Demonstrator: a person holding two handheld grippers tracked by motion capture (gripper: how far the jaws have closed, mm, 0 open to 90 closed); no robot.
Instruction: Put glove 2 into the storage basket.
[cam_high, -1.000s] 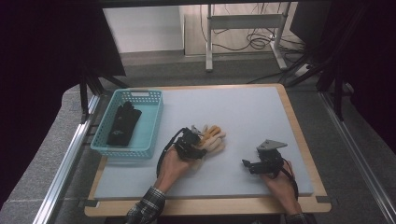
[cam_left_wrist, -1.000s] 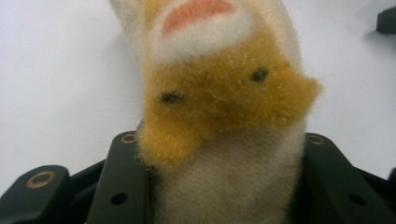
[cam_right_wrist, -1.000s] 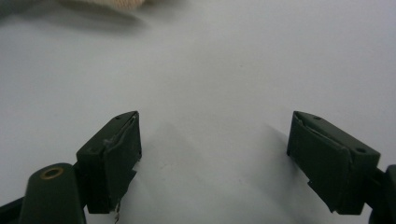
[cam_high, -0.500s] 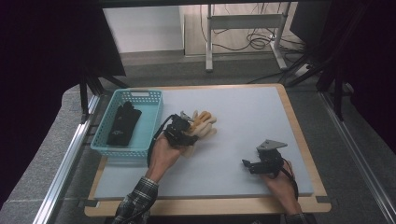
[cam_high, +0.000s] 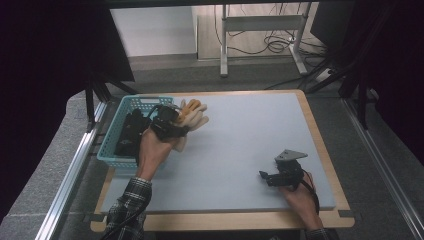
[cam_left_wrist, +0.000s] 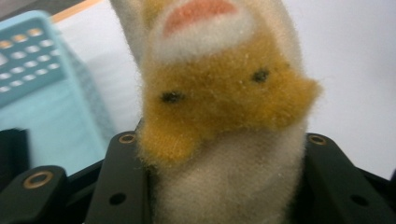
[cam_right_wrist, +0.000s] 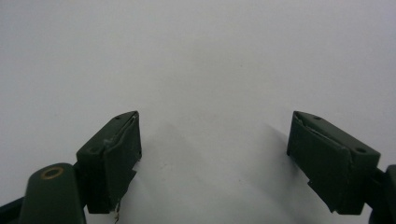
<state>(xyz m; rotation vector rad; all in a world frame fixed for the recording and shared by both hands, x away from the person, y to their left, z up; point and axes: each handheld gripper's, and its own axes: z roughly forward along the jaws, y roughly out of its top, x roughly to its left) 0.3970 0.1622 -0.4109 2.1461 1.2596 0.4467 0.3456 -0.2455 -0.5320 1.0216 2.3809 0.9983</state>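
Two fingers of the left gripper (cam_high: 176, 123) clamp the plush toy (cam_left_wrist: 219, 107) beside the blue basket (cam_high: 107, 155), right gripper (cam_high: 272, 177) gaping empty; soft fur could slip out short of the rim.

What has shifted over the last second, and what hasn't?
The left hand-held gripper, still clamped on the tan and white plush toy, carried it up and leftward to the edge of the light blue plastic basket. The right hand-held gripper stayed open on the table.
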